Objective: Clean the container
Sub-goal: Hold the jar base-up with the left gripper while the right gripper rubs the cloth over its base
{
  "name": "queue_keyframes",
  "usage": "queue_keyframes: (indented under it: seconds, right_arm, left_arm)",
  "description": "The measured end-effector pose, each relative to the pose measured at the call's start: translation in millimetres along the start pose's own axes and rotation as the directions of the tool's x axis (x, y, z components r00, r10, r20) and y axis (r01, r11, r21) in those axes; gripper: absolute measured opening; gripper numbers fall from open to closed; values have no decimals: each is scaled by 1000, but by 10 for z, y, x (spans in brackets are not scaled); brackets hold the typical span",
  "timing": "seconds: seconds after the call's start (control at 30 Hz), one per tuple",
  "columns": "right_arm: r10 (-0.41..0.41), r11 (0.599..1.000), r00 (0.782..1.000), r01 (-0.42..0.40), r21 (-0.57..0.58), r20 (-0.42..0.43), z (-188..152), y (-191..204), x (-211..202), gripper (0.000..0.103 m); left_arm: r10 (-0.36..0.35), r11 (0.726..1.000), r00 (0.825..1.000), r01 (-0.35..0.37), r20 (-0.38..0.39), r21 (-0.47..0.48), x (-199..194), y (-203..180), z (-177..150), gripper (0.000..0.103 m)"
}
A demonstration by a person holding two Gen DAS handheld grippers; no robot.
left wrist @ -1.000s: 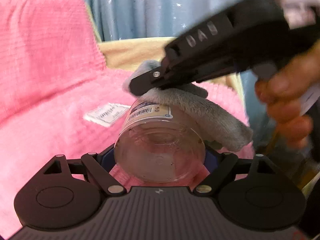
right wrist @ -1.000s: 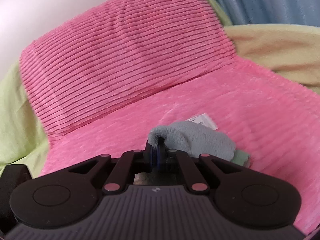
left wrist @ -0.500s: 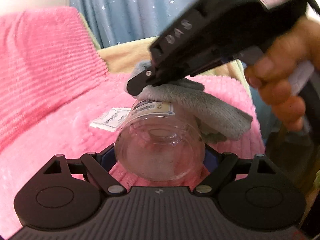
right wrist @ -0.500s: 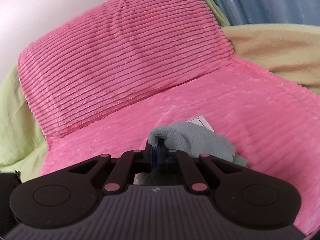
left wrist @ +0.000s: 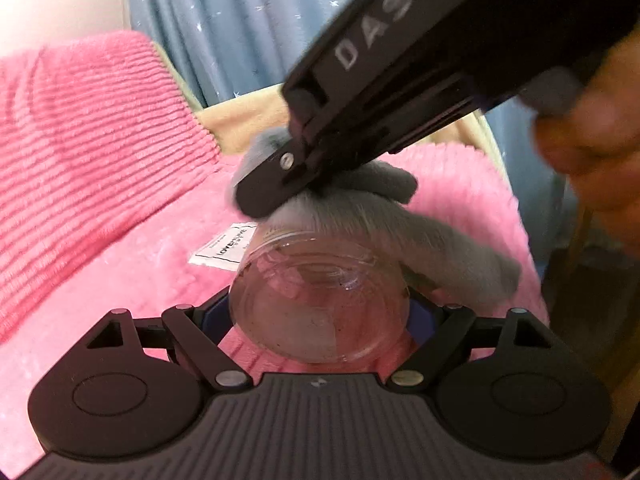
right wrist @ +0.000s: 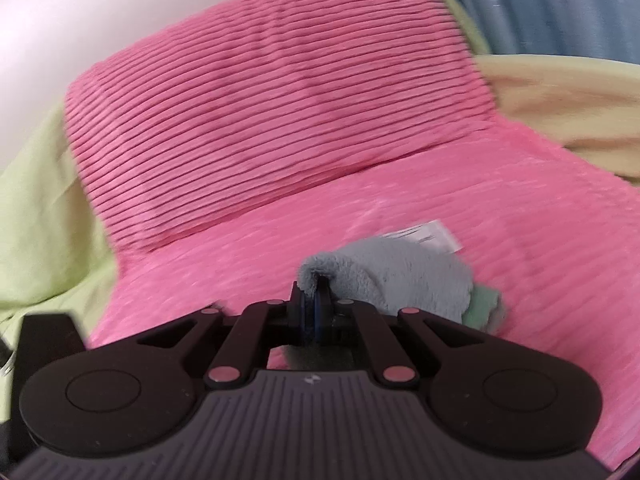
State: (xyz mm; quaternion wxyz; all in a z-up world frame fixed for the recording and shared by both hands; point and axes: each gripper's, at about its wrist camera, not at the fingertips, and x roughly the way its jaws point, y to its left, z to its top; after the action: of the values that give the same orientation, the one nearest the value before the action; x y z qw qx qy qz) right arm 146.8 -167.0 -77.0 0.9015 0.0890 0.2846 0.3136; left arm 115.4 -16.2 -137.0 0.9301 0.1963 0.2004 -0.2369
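The left hand-held gripper (left wrist: 320, 312) is pinching a clear jar (left wrist: 320, 304) by its sides, holding it on its side with the round bottom facing the left wrist camera, just above a pink ribbed blanket (left wrist: 120, 280). Dark specks are showing through the glass. The right hand-held gripper (right wrist: 316, 304) is pressed together on a grey cloth (right wrist: 400, 276), and in the left wrist view that cloth (left wrist: 380, 224) is lying across the top of the jar, touching it, with its loose end hanging over the jar's right side. The right hand-held gripper (left wrist: 264, 196) is coming in from the upper right at a slant, with the letters DAS on its body. A person's hand (left wrist: 592, 132) is gripping its handle at the right edge, blurred. A white tag (left wrist: 226, 246) is lying on the blanket just behind the jar. A pink ribbed cushion (right wrist: 272, 108) is standing behind the blanket, with blue fabric (left wrist: 240, 28) beyond it.
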Motion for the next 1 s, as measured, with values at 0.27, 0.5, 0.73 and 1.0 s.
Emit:
queue_keyframes:
  seconds: [0.27,0.5,0.73,1.0]
  right_arm:
    - [-88,996,996,87,29,25,122,-191,92,1]
    - [-78,997,997,78,22,16,113,-130,74,1]
    - [-68,998,998,68,16,6,104,-70,57,1]
    - [-57,998,998,57,8,-4,95,-1,37,1]
  left_arm:
    - [5,1000,1000,-5,-1,2,-8,-6,-1,86]
    - [-49,992,999,48,-7,-118,17,98,-3,87]
    - [-83,978,997,83,9,-194,-16,181,-21,87]
    - [-59,990,998,60,13,-127,-21,144,-11,86]
